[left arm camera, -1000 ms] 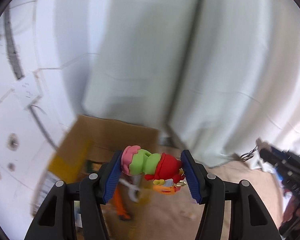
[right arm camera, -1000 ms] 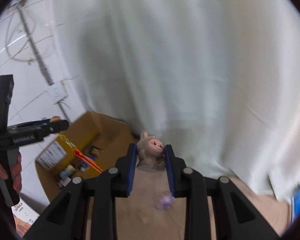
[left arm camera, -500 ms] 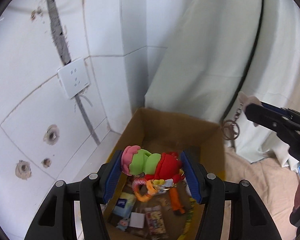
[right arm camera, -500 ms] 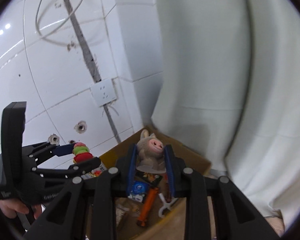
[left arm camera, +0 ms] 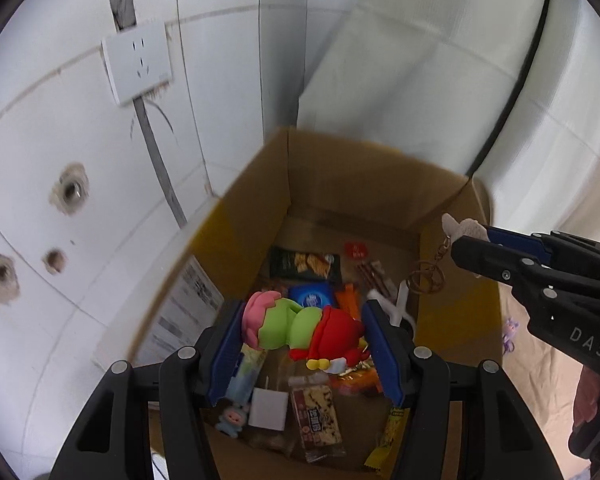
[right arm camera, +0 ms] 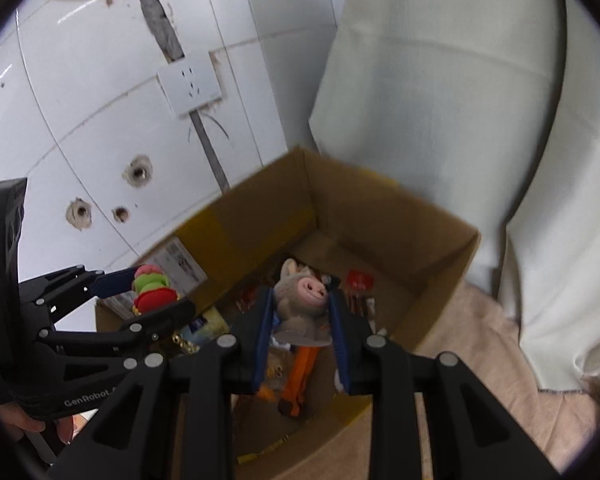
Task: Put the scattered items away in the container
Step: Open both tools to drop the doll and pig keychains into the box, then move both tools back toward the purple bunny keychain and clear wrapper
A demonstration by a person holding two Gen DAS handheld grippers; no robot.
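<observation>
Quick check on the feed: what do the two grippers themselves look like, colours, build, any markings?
Both are matte black plastic linkage frames with silver round pivot pins and blue ribbed finger pads. The left gripper carries white "GenRobot" lettering on its side; the right gripper shows "DAS". No cables or sleeves visible.

Pink-green-red toy point(left arm camera: 300, 330); grey pig point(right arm camera: 302, 300); brown box point(left arm camera: 340, 196).

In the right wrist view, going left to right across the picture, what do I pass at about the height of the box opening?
left gripper holding the pink, green and red toy → shipping label on the cardboard box → grey pig plush in the right gripper → red packet → pale curtain
</observation>
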